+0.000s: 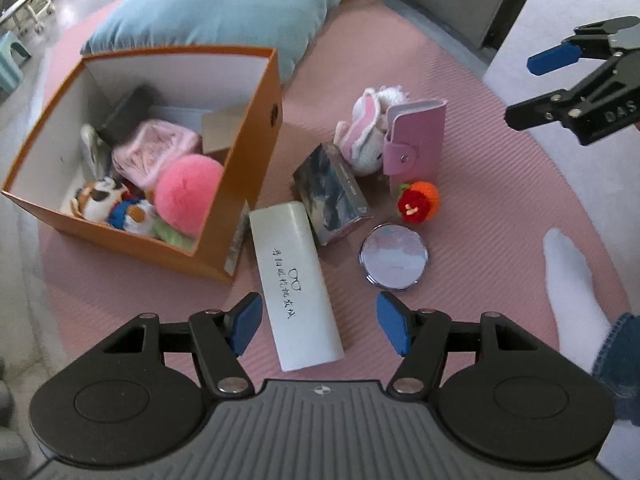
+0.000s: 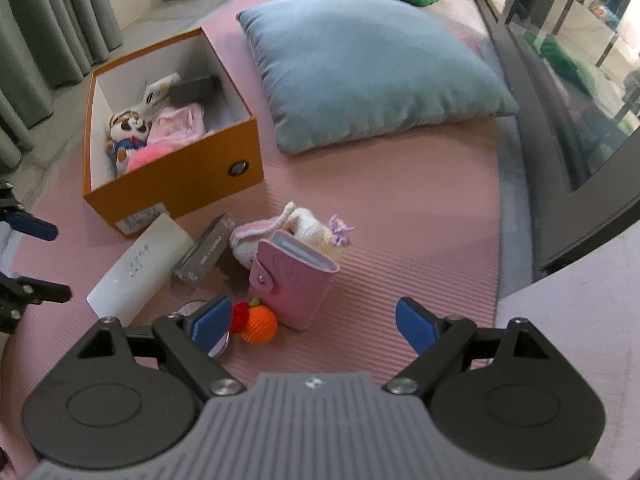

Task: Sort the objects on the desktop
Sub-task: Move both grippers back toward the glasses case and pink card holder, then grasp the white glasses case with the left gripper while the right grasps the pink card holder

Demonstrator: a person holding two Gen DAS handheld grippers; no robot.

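My left tongs (image 1: 318,328) and right tongs (image 2: 314,322) gape wide, empty. The near case (image 1: 296,284) looks stiff, smooth; I grip across its long sides.

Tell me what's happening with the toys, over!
Left gripper open, white case between its fingers, not gripped. Right gripper open, empty, above pink wallet. Orange box part filled. Nothing blocking.

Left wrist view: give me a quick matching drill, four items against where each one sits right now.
1. pompom
2. white case
3. mirror
4. wallet

A. standing upright on the mat
B. inside the orange box
C. lying between the left gripper fingers
D. flat on the mat beside the crochet orange

Pairs: 1-B, 2-C, 3-D, 4-A
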